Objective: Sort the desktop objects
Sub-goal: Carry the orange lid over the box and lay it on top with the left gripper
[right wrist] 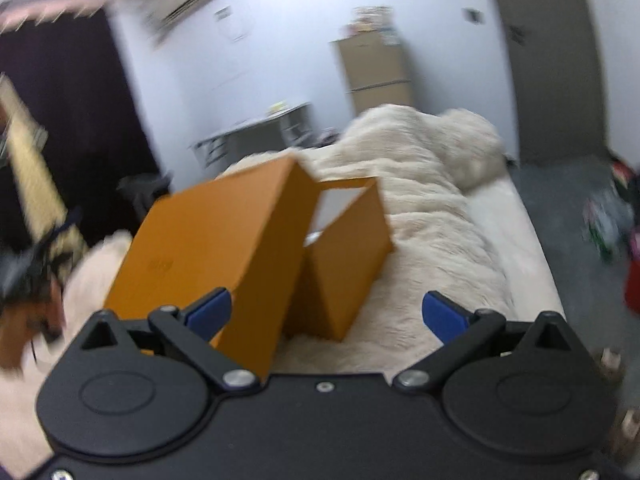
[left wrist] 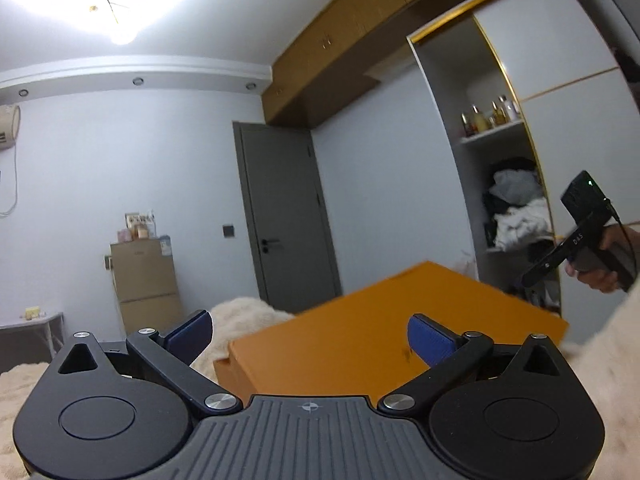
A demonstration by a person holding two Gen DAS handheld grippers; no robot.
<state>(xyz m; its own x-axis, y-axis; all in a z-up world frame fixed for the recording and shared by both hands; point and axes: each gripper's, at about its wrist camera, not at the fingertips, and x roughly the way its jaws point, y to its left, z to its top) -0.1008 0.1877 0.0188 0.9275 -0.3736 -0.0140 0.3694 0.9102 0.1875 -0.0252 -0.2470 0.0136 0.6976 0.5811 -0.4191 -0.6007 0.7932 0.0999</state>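
An orange cardboard box [right wrist: 344, 264] lies open on a bed's cream fleece blanket [right wrist: 432, 208], its lid [right wrist: 212, 240] propped tilted against the near wall, with both tongs spread wide and holding nothing: the left tongs [left wrist: 310, 338] hover just before the lid, the right tongs [right wrist: 326, 314] just before the box's near corner. No desktop objects to sort can be made out near the box (the right view is blurred). To do the step well, judging from this, steady the lid with the left tongs and bring the right tongs in slowly, since the soft blanket beneath the box gives little support.
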